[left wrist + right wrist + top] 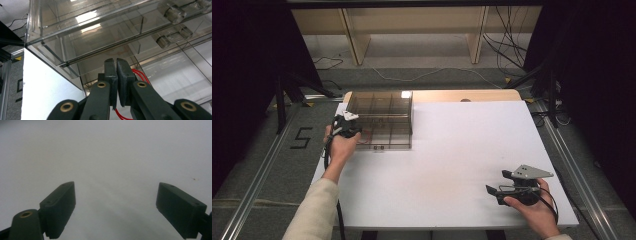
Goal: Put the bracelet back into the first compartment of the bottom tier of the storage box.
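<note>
2 hand-held grippers are working at the white table (pixel 452 165), well apart from each other. The left hand-held gripper (pixel 116 62) is pressing its jaws together on thin red bands (pixel 140 74), whose loops are showing beside and below the pads, right at the front of the clear box (pixel 382 117). The box is sitting at the table's far left corner, with its drawer (pixel 105 60) partly pulled out toward the person and the bands hanging over that open part. The right hand-held gripper (pixel 116 202) is hovering low over bare table at the near right with its jaws spread wide, holding nothing.

Several things could be going wrong from here. The bands are thin and stretchy, so only a sliver may be sitting between the pads; a quick lift could be letting them slip free or snap back into the drawer. If a loop is catching on a divider or the drawer edge, pulling could be dragging the light box across the table or tipping it, since nothing is bracing it. The walls are clear and glaring, so judging where the drawer lip lies is hard, and the jaws could be knocking it. A slow pull should be lowering these risks.
</note>
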Demonstrator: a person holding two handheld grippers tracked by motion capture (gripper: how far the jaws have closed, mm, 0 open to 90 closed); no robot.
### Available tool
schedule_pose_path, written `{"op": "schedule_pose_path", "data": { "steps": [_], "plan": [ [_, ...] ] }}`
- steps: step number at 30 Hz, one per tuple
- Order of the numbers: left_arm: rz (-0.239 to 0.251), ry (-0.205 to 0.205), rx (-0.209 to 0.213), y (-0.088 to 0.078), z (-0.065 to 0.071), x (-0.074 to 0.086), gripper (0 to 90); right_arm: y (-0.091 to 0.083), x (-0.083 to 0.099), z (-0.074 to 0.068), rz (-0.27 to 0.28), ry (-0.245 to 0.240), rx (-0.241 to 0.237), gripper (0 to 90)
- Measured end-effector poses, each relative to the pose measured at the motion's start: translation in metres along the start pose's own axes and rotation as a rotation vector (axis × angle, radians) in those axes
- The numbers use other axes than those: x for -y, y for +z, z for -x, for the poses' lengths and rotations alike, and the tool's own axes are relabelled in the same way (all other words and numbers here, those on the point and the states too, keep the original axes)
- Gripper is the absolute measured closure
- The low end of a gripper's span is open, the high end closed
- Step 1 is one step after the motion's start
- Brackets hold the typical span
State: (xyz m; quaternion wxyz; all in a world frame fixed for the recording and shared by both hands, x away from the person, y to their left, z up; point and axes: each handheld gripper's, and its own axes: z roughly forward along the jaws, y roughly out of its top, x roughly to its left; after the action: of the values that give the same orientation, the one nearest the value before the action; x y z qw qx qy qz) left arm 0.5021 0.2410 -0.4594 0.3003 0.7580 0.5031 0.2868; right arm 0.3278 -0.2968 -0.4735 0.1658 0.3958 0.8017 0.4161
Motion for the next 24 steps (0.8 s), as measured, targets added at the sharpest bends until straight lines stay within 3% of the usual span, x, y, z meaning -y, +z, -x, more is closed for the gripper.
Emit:
{"op": "schedule_pose_path", "data": {
  "steps": [24],
  "plan": [
    [-0.046,0.037,0.001,0.011,0.004,0.005,87.1,0.000,0.000,0.000,0.000,-0.002,-0.001,16.7]
  ]
}}
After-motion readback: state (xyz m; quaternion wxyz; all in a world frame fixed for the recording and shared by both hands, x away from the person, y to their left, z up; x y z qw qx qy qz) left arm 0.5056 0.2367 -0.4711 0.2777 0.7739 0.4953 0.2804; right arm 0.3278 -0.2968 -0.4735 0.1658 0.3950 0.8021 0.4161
